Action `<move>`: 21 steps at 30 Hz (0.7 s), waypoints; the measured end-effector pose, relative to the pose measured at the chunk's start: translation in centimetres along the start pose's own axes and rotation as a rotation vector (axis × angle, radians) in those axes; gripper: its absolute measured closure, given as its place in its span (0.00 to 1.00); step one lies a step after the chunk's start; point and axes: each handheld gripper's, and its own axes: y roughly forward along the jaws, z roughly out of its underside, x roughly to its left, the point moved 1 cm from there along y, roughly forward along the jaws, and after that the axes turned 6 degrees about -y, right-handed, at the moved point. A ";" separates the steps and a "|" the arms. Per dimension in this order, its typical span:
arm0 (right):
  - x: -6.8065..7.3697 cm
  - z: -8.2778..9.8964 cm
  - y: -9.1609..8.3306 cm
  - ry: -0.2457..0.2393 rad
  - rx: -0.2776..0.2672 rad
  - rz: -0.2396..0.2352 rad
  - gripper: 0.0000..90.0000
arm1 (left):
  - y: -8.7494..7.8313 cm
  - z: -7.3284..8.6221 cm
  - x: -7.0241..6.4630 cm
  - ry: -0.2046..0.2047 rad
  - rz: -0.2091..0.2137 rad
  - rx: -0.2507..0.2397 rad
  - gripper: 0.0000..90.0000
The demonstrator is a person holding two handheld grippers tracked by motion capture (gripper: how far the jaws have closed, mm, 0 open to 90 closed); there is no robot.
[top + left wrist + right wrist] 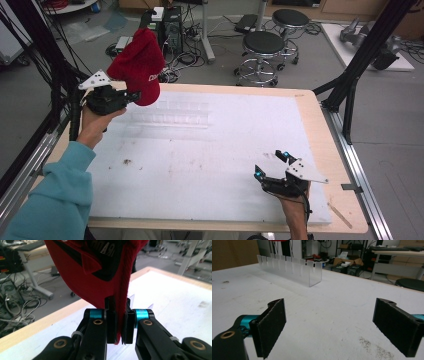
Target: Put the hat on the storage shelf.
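The left tool (131,95) is raised above the far left corner of the worktop (315,107), its jaws pinching the edge of a red cap (140,65) that stands up from them, held clear of the surface. In the left gripper view the cap (95,270) hangs close to the lens, a seamed red edge clamped between the two black jaws of the left tool (119,322), with white lettering partly visible on a dark patch near the top; the letters are cut off and cannot be read whole. The hand (95,122) holding this tool comes from a teal sleeve (57,200). The right tool (272,165) sits low over the near right part of the white sheet (210,170), its jaws spread wide with nothing between them; in the right gripper view the right tool (329,327) shows two dark pads well apart above the bare, lightly smudged sheet. A clear slotted rack (292,271) lies on the far middle of the sheet, just beside the cap in the high view, where the rack (175,115) is faint. Two stools (262,55) stand on the floor beyond the worktop.
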 end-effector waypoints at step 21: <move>-0.6 1.6 -0.2 0.037 -0.049 0.043 0.12 | 1.6 3.7 0.4 -0.014 -0.072 0.050 0.95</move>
